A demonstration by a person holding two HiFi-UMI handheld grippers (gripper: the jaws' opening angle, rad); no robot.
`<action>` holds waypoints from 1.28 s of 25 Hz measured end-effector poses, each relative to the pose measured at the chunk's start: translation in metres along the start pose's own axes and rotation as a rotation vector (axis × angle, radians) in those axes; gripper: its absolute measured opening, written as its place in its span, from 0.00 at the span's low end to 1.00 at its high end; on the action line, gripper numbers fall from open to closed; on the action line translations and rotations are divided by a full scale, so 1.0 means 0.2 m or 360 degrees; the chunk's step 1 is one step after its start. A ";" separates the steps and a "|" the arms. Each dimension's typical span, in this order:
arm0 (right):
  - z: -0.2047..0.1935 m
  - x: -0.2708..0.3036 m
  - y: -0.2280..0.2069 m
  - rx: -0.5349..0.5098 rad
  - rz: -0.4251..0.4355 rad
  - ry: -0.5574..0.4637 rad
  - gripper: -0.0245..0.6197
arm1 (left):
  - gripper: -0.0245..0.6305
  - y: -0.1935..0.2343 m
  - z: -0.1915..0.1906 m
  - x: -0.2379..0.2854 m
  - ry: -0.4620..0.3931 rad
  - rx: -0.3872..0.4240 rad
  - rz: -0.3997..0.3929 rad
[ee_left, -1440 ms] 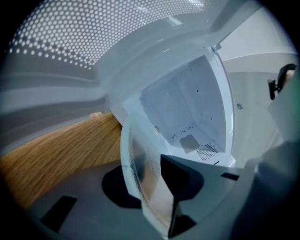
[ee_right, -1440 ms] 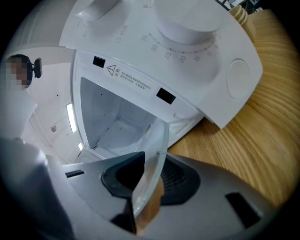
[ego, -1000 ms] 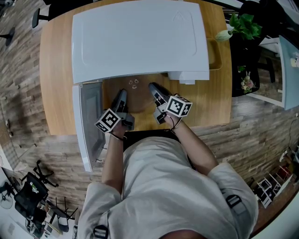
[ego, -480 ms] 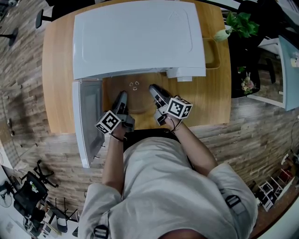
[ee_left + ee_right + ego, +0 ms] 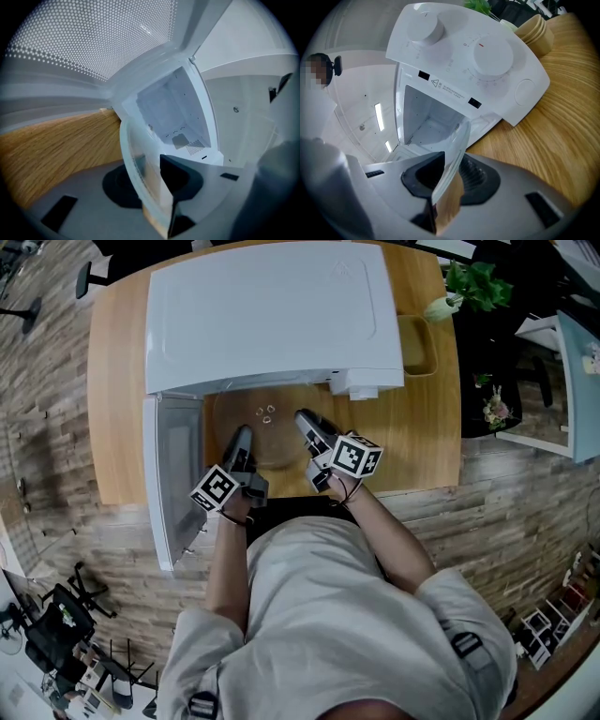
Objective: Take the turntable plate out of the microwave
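Turntable plate [image 5: 272,439] mid-frame, in front of microwave [image 5: 272,315] opening, over bench [image 5: 427,432]. Left gripper [image 5: 241,439] jaws clenched on plate's left rim, right gripper [image 5: 304,418] jaws on right rim. Opposite-edge hold likely keeps slippery glass level. Door [image 5: 173,484] swung wide at left for clearance.

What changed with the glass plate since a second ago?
The glass plate came a little further out of the microwave, toward the person, carried by the left gripper and the right gripper. Nothing was grabbed or let go: both grippers still clamp its rim. The door stayed open.
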State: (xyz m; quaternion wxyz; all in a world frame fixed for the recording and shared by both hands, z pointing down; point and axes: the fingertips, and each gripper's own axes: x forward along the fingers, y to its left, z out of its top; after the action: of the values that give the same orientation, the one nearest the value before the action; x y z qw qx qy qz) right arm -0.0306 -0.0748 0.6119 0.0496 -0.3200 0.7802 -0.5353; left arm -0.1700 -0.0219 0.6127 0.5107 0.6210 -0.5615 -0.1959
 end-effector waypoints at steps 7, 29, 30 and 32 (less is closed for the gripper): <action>-0.02 -0.04 0.04 -0.0014 0.0037 0.0029 0.20 | 0.22 -0.03 -0.03 -0.07 -0.0047 -0.0004 -0.0011; 0.02 -0.28 0.31 -0.0273 0.0128 -0.0108 0.20 | 0.22 -0.24 -0.06 -0.24 -0.0118 0.0001 -0.0210; 0.02 -0.29 0.33 -0.0283 0.0126 -0.0123 0.20 | 0.22 -0.25 -0.05 -0.25 -0.0109 0.0010 -0.0212; 0.03 -0.31 0.37 -0.0294 0.0119 -0.0150 0.20 | 0.22 -0.28 -0.04 -0.26 -0.0093 0.0017 -0.0253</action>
State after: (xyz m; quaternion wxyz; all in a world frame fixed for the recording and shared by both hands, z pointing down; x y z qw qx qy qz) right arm -0.0108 -0.0293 0.5290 0.0764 -0.3186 0.8344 -0.4431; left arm -0.1507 0.0188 0.5509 0.4735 0.6603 -0.5261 -0.2509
